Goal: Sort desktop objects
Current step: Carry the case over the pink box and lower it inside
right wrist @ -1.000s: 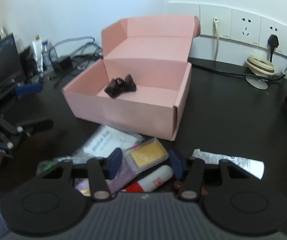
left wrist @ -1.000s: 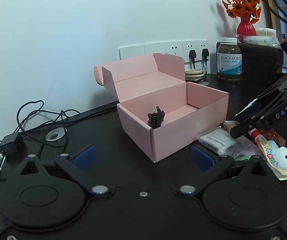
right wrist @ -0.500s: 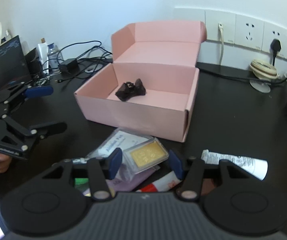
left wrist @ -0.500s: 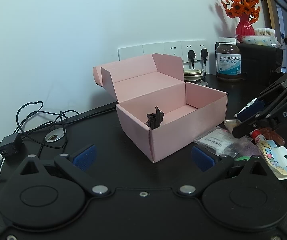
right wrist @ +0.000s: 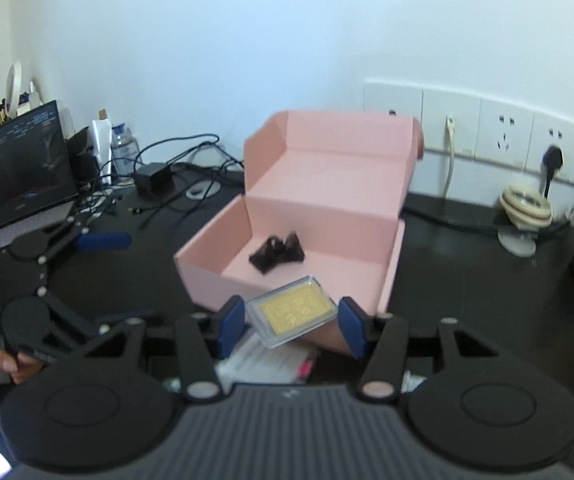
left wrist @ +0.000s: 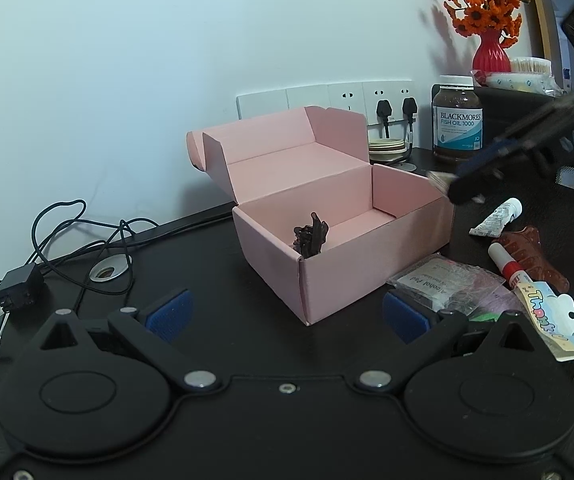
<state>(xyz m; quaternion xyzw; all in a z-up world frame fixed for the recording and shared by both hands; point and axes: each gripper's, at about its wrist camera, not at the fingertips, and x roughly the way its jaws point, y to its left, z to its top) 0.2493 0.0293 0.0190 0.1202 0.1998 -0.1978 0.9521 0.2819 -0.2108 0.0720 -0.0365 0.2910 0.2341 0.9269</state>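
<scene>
- The right gripper (right wrist: 292, 322) holds a clear flat case with a gold card (right wrist: 292, 309) between its two blue pads; the jaws stand about half closed on it, one pad at each short end.
- The case is off the desk and tilted, and its long axis runs from left to right across the jaws.
- The open pink box (right wrist: 287, 256) lies straight ahead of this gripper, on the far side, with its near wall just beyond and below the case. I judge that the coming move is a short carry forward over this wall.
- A dark hair clip (right wrist: 277, 253) lies already in the box, toward its left part; the right part of the floor is free.
- The left gripper (left wrist: 287, 314) is wide open and holds nothing. It is at the left of the box and does not touch it, so the right hand is the nearer one for this item.
- More items wait on the desk right of the box: an alcohol pad packet (left wrist: 433, 278), a glue stick (left wrist: 507, 264) and a small tube (left wrist: 497, 218).
</scene>
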